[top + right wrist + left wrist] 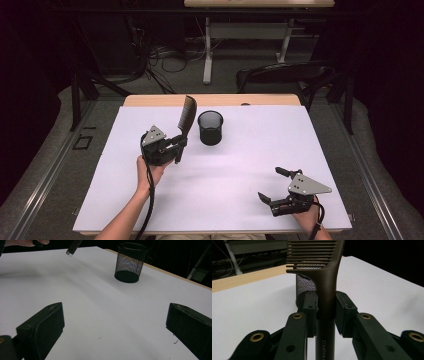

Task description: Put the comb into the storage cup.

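My left gripper [178,146] is shut on the handle of a dark comb [186,117], held above the white table with its toothed end up and leaning toward the far side. In the left gripper view the comb [327,287] stands clamped between both pads, teeth pointing left. A black mesh cup [210,127] stands upright just right of the comb and shows behind it as the cup [305,285]. My right gripper [272,186] rests low at the near right, open, nothing between its jaws. From there the cup [130,262] stands far ahead, and the comb's handle tip [72,248] hangs at top left.
A white sheet [240,165] covers the table, with a wooden strip [210,100] along the far edge. Beyond stand a dark chair [285,75], a desk frame [245,35] and floor cables [160,60]. A cable trails from each gripper along the forearms.
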`<state>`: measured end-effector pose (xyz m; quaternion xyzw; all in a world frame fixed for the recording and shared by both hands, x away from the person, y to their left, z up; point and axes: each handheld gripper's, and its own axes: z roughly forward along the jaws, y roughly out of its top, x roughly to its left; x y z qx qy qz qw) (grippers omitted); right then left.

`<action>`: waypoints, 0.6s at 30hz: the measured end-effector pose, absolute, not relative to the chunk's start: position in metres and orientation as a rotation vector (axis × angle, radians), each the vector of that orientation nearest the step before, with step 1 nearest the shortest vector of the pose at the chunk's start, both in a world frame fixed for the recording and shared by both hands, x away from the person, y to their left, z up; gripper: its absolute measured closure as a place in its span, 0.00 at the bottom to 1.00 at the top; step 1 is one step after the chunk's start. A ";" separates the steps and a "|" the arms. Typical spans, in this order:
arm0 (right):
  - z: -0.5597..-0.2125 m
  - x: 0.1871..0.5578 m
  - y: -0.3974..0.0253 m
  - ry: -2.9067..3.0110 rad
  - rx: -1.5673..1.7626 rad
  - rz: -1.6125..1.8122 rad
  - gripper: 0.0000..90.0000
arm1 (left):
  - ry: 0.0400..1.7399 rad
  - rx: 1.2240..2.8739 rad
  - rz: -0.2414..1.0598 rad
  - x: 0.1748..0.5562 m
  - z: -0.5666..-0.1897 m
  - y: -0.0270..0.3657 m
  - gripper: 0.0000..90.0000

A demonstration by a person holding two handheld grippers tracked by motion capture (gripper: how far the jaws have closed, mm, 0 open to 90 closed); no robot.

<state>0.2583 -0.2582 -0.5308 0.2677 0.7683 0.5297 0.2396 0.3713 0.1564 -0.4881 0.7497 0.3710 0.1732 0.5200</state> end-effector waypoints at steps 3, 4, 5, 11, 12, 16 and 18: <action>-0.531 0.258 -0.259 2.101 0.738 1.442 0.01 | 0.887 1.797 0.418 0.372 -0.487 0.156 0.81; -0.531 0.258 -0.259 2.102 0.736 1.442 0.01 | 0.889 1.791 0.411 0.373 -0.486 0.156 0.81; -0.531 0.257 -0.259 2.104 0.734 1.439 0.01 | 0.886 1.785 0.411 0.373 -0.485 0.156 0.81; -0.530 0.256 -0.259 2.098 0.737 1.441 0.01 | 0.875 1.768 0.416 0.376 -0.476 0.153 0.81; -0.530 0.256 -0.259 2.098 0.735 1.441 0.01 | 0.871 1.771 0.418 0.376 -0.474 0.152 0.81; -0.531 0.256 -0.259 2.108 0.735 1.434 0.01 | 0.870 1.766 0.422 0.379 -0.470 0.150 0.81; -0.531 0.255 -0.260 2.099 0.740 1.439 0.01 | 0.867 1.767 0.416 0.381 -0.469 0.150 0.81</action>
